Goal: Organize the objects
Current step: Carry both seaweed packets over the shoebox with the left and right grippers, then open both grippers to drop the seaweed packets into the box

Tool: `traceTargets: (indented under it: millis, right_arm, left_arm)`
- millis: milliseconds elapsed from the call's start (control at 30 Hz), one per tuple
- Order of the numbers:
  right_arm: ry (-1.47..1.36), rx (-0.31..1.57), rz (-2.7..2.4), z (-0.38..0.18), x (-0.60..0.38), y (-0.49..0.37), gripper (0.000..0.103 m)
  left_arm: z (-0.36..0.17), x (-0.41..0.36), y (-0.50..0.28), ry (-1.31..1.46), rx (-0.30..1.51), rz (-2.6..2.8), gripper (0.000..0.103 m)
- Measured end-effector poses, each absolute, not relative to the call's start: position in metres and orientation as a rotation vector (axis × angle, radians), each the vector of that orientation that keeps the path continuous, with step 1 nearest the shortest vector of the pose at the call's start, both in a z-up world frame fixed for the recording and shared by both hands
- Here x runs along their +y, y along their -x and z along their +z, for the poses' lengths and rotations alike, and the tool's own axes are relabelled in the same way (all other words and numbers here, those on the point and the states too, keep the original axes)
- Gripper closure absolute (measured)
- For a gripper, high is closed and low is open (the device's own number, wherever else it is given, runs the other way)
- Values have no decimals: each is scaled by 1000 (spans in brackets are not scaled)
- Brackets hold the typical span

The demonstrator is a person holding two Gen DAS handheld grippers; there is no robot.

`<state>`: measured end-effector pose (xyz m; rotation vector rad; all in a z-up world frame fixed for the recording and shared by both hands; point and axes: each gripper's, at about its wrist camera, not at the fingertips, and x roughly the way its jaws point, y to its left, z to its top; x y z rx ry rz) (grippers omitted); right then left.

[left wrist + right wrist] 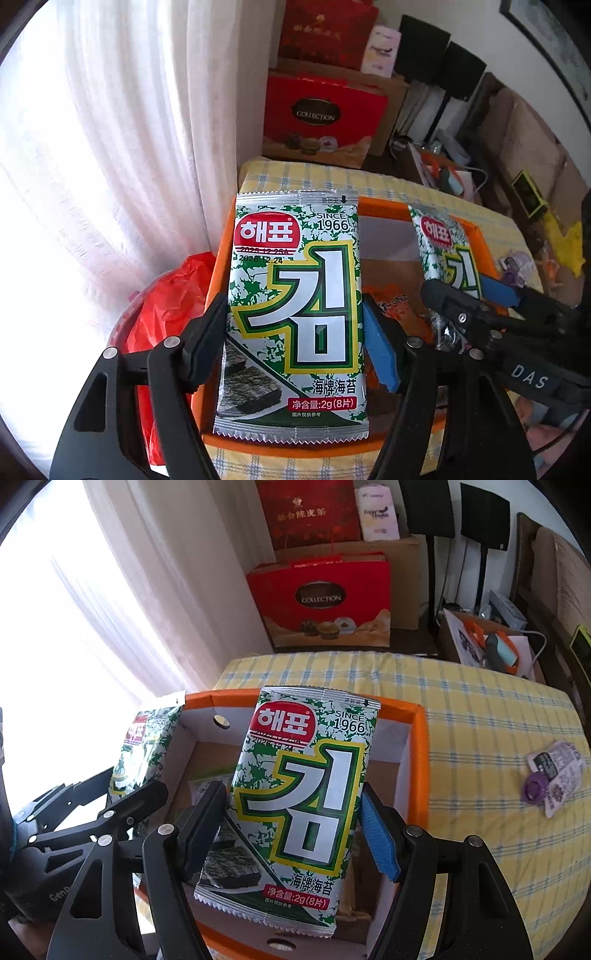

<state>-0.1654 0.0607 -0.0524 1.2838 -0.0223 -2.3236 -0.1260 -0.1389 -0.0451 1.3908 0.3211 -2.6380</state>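
Over the checked yellow tablecloth (pixel 480 716) sits an orange-rimmed box (pixel 419 746). Above it, the left gripper (pixel 295 332) clamps one seaweed packet (pixel 295 314) upright, and the right gripper (pixel 291 819) clamps a second seaweed packet (pixel 306 794), held just beside the first.
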Motion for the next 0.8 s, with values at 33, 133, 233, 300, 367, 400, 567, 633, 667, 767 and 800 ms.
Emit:
traceTargets:
  millis: [33,133,233,300,367,400,567,633,667,767,800]
  right_arm:
    - [-1292,-26,-2318,-55,60,166,30]
    - [-1304,-23,-2315,-61,58,167,29]
    - [-1298,8,-2322,-63,54,166,28]
    - [-1305,21,-2318,-63,52,165,28]
    - [-1315,44,-2314,-64,50,163,27]
    - [-1319,60,-2316,-64,49,161,27]
    - [-1312,82,-2332,-64,51,158,22]
    - [-1301,74,-2339,-61,54,158,18]
    - [-1296,72,-2349,-59,57,157,18]
    - [-1274,49,-2353,-50,67,154,18]
    - [-1267,58,-2368,-46,70,153,17]
  left_arm:
    - [-45,-141,127,-1391,336,-2638,35]
    - [-44,-147,126,-1383,409,-2651,33]
    - [-45,-148,127,-1385,405,-2651,32]
    - [-45,-148,127,-1385,395,-2651,32]
    - [-44,-149,126,-1380,407,-2650,32]
    - [-44,-150,125,-1377,414,-2649,32]
    - [-41,-149,121,-1361,440,-2657,23]
    - [-38,-149,119,-1354,445,-2661,22]
    - [-36,-148,119,-1350,439,-2663,22]
    - [-28,-144,119,-1331,419,-2677,16]
    - [-26,-143,119,-1324,416,-2682,13]
